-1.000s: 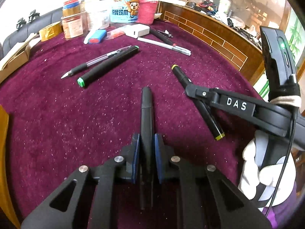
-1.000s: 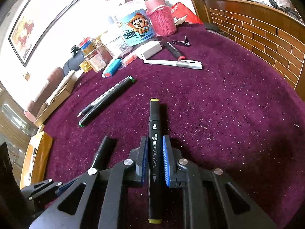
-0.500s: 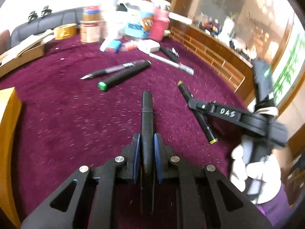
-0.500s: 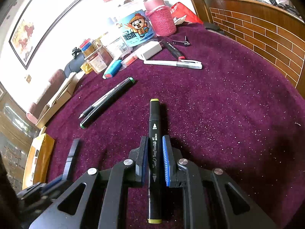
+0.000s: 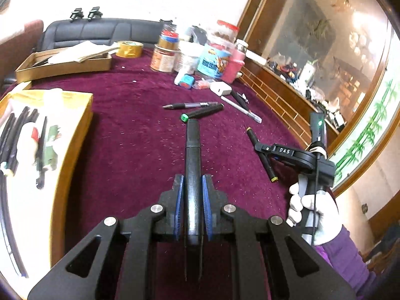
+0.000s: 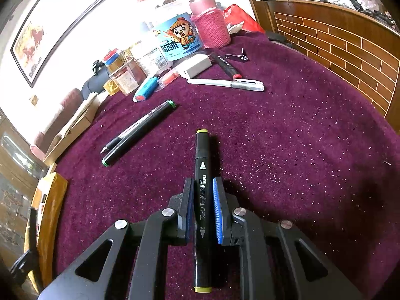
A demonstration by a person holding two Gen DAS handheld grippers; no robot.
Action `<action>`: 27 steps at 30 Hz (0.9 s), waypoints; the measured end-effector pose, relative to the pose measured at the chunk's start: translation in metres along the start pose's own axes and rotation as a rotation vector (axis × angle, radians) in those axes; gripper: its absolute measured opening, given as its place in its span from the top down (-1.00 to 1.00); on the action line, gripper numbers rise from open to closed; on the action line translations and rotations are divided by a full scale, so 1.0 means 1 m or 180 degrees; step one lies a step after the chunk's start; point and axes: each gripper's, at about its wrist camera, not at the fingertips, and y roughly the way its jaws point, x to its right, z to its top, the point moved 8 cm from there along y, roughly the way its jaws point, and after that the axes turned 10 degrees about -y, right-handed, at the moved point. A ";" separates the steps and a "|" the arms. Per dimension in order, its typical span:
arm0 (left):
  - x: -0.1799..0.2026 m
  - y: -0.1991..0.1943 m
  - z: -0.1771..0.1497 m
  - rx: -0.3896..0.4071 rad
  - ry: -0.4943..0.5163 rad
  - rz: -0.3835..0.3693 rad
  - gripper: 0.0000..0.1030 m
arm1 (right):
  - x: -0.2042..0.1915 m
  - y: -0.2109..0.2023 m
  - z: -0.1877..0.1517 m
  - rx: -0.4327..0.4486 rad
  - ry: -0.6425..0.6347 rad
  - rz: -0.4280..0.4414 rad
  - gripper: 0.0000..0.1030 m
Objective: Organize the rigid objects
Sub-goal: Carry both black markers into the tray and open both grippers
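My left fingers [image 5: 192, 208] clamp a black pen [image 5: 192, 165], lengthwise; the yellow box [image 5: 75, 135] lies left. Right fingers [image 6: 203, 210] clamp a yellow-capped marker [image 6: 203, 175].

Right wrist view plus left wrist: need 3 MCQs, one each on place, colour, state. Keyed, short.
1. Where does the green-capped marker lie?
A. on the purple cloth beside a clear pen
B. in the yellow box
C. in the right gripper

2. End-cap colour of the marker in the right gripper?
A. red
B. yellow
C. blue

3. State of the left gripper?
A. open, empty
B. shut on a black pen
C. shut on tape

Key: 1 A, it lies alongside the clear pen; 2 B, both caps of the art marker are yellow; 3 B, blue pads clamp the black pen.
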 end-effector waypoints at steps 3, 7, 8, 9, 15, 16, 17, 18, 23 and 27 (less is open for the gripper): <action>-0.011 -0.021 0.000 0.0091 -0.0091 -0.0044 0.76 | -0.002 0.000 0.000 -0.0014 -0.0048 -0.0055 0.75; -0.032 -0.051 0.003 0.0238 -0.0216 -0.0055 0.76 | -0.009 -0.006 -0.004 -0.0022 -0.0094 -0.0099 0.75; -0.040 -0.059 0.004 0.0279 -0.0260 -0.0049 0.76 | -0.012 -0.008 -0.006 -0.0027 -0.0048 -0.0020 0.75; -0.049 -0.067 0.005 0.0326 -0.0311 -0.0038 0.76 | -0.017 -0.012 -0.010 -0.0034 0.0016 0.0096 0.75; -0.116 -0.103 0.008 0.0555 -0.0694 0.0158 0.76 | -0.061 -0.032 -0.023 -0.0087 0.0149 0.0715 0.75; -0.128 -0.107 0.007 0.0584 -0.0775 0.0203 0.76 | -0.070 -0.035 -0.023 -0.0095 0.0144 0.0804 0.75; -0.141 -0.110 0.007 0.0606 -0.0874 0.0239 0.76 | -0.083 -0.039 -0.023 -0.0106 0.0130 0.0922 0.75; -0.153 -0.113 0.006 0.0620 -0.0970 0.0276 0.76 | -0.093 -0.041 -0.023 -0.0120 0.0107 0.1004 0.75; -0.192 -0.117 -0.001 0.0643 -0.1203 0.0465 0.76 | -0.160 -0.050 -0.026 -0.0230 -0.0087 0.1401 0.75; -0.206 -0.109 -0.005 0.0593 -0.1262 0.0554 0.76 | -0.209 -0.049 -0.034 -0.0385 -0.0198 0.1646 0.74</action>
